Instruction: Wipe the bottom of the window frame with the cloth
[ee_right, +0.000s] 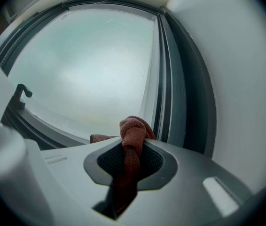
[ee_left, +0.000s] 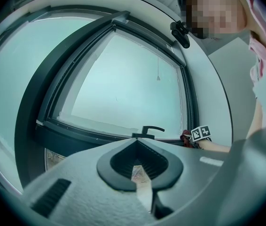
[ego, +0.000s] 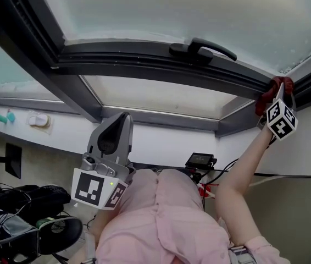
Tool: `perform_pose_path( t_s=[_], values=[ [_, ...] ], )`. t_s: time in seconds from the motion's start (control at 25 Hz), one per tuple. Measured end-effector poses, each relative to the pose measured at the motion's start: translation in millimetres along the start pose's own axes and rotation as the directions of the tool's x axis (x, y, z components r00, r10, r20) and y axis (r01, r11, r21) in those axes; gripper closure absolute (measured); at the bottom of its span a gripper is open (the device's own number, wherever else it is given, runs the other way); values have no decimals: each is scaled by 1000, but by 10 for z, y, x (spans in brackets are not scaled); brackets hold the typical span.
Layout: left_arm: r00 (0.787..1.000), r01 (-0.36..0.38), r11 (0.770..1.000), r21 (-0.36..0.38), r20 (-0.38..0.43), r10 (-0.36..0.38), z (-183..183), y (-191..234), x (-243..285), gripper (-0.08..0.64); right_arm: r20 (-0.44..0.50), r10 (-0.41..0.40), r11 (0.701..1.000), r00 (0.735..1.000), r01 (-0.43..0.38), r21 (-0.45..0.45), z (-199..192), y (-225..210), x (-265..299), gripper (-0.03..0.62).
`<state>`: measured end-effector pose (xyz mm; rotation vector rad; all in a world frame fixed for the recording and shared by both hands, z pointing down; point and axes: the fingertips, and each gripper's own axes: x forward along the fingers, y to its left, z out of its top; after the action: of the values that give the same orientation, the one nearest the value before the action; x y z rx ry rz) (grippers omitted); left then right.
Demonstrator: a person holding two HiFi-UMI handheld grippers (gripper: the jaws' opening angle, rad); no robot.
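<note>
The dark window frame's bottom rail (ego: 144, 65) carries a black handle (ego: 202, 48). At the rail's right end, in the corner, my right gripper (ego: 278, 89) is shut on a red cloth (ego: 265, 99), which presses against the frame. In the right gripper view the knotted cloth (ee_right: 134, 128) bulges out between the jaws of the right gripper (ee_right: 132, 144), beside the frame's upright (ee_right: 170, 102). My left gripper (ego: 120, 119) is held low near the person's chest, shut and empty. In the left gripper view the left gripper (ee_left: 140, 147) points at the window, far from the handle (ee_left: 147, 131).
A person's bare arm (ego: 243, 169) reaches up to the right gripper, and a pink shirt (ego: 161, 219) fills the bottom middle. A small black device (ego: 199, 160) with cables sits on the ledge. A black bag (ego: 29, 199) and desk clutter lie lower left.
</note>
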<state>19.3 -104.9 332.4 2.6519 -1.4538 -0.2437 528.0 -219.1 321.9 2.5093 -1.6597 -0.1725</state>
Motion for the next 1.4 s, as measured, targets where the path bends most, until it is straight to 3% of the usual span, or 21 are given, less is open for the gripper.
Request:
perform_pose_path(
  t_s=[0.2, 0.32, 0.44, 0.64, 0.84, 0.92, 1.12, 1.4],
  values=[
    [1000, 5, 1000, 4, -1, -5, 1, -21, -26, 561, -20, 6, 994, 1000, -8, -107, 105, 93, -52, 525],
    [1000, 4, 1000, 6, -7, -4, -13, -34, -44, 561, 59, 62, 995, 996, -57, -82, 306, 302, -239, 525],
    [1000, 10, 1000, 7, -12, -10, -24, -67, -46, 561, 144, 161, 987, 976, -161, -16, 504, 635, -495, 525],
    [1000, 17, 1000, 6, -14, -16, -41, -111, -52, 561, 227, 363, 925, 904, -378, 25, 708, 1437, -855, 526],
    [1000, 9, 1000, 3, -14, -9, -54, -142, -108, 561, 196, 557, 829, 807, -554, -77, 787, 2245, -994, 525],
    [1000, -5, 1000, -1, -13, 5, -61, -121, -143, 561, 166, 603, 797, 780, -593, -113, 761, 2472, -1006, 525],
    [999, -38, 999, -8, -8, 38, -86, -62, -216, 561, 52, 629, 769, 775, -611, -191, 514, 2743, -932, 525],
    [999, -49, 999, -11, -1, 49, -89, -30, -240, 561, 56, 623, 773, 780, -604, -194, 485, 2743, -906, 526]
  ],
)
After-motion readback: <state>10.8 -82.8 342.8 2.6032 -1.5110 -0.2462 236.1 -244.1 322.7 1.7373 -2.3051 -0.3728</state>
